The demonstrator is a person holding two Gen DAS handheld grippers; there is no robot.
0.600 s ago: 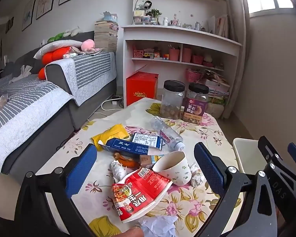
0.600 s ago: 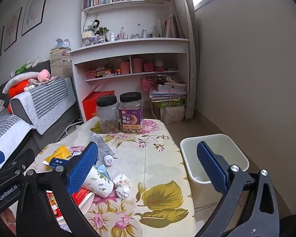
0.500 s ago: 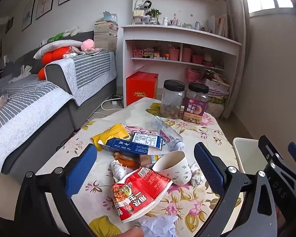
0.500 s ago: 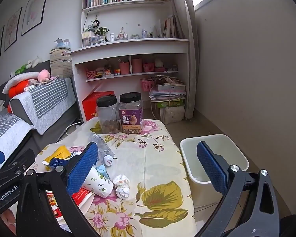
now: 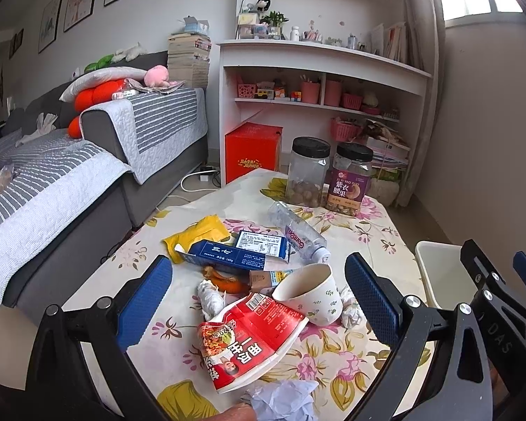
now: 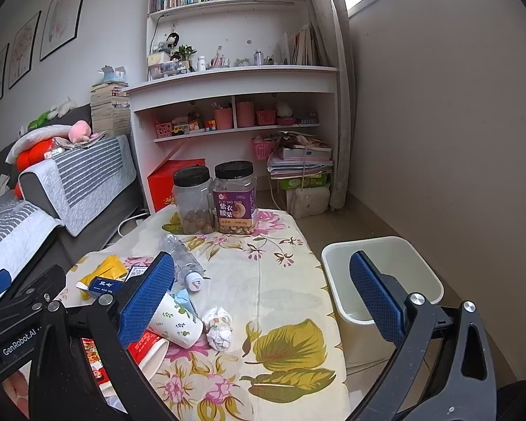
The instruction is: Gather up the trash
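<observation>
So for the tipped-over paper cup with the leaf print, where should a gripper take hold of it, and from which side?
Probably across the side wall of the paper cup, near mid-body, coming down from above. It lies on its side, open mouth towards the left gripper, so the wall is exposed. Both grippers are open and hold nothing; the crumpled paper ball lies close beside it.

The right gripper's finger (image 6: 147,298) hides part of the cup (image 6: 173,321); the red wrapper (image 6: 142,347) lies half covered beneath.
</observation>
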